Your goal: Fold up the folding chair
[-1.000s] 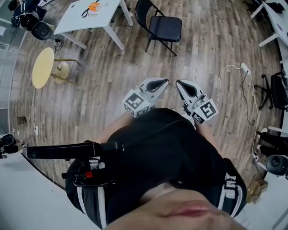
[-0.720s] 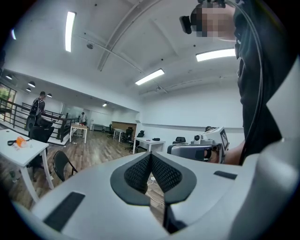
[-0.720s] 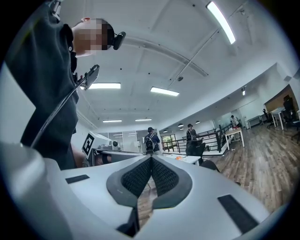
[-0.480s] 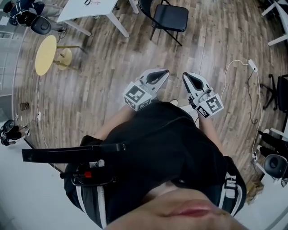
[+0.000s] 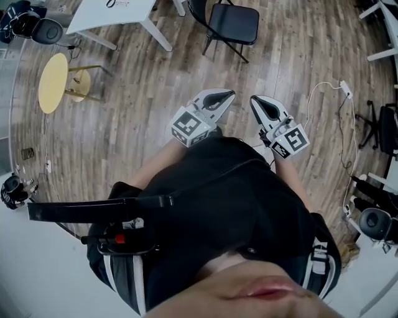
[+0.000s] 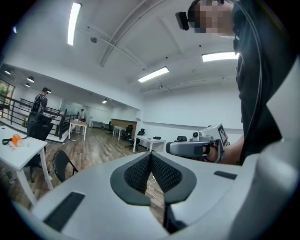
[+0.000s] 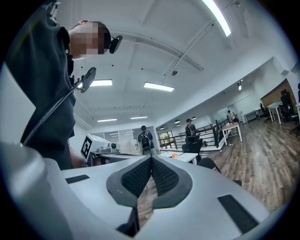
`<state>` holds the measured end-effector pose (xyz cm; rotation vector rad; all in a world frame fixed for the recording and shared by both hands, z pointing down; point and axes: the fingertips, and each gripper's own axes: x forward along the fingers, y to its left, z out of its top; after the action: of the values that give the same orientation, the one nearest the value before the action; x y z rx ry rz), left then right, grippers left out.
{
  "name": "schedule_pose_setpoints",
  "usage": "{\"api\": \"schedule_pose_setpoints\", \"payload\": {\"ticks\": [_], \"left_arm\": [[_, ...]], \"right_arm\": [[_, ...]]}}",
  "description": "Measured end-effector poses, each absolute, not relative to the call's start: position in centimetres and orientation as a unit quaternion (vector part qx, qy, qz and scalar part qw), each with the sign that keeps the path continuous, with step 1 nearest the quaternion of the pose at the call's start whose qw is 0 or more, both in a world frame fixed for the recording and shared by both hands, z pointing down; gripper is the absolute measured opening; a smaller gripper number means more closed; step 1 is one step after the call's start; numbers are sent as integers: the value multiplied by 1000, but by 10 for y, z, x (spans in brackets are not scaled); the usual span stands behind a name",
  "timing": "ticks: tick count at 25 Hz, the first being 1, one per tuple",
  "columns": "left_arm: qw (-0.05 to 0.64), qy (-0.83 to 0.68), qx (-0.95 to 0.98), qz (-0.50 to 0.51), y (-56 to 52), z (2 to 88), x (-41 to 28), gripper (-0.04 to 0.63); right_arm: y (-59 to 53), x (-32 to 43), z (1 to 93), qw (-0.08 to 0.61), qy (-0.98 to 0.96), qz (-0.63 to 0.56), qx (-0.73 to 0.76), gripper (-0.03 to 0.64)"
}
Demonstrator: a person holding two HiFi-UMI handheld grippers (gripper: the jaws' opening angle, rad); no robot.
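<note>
While both tools are held out ahead of the person's waist, the left gripper has its jaws pressed together with nothing between them. Its two dark pads, finely cross-hatched and rubbery in look, meet along a thin seam inside a smooth, pale grey shell that tapers to a rounded point. The right gripper is built alike, with its jaws closed tip to tip and likewise empty. At the rear of the left one sits a white marker cube printed with black squares, and the right one carries its twin. The two tools lie side by side, close but apart, pointing away from the body roughly level, their tips angled a little toward each other. Bare forearms reach out from under a loose black shirt. The folding chair stands unfolded on the wood-grain plank floor, well ahead of both grippers and untouched. It has a black padded seat, a curved back and a thin dark tube frame, and it stands just beside a white table. A round yellow table stands off to the left, and a white cable loops over the floor at the right.
</note>
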<state>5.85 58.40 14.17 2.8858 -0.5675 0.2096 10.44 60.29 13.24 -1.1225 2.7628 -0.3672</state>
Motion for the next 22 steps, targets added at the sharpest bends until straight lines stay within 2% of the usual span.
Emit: {"api": "schedule_pose_setpoints", "payload": {"ticks": [14, 22], "left_arm": [[97, -166, 980, 52, 430, 139, 8, 3], [113, -167, 978, 54, 377, 152, 15, 3]], "right_arm": [[455, 39, 135, 40, 912, -116, -392, 8], [403, 56, 145, 41, 905, -131, -402, 8]]}}
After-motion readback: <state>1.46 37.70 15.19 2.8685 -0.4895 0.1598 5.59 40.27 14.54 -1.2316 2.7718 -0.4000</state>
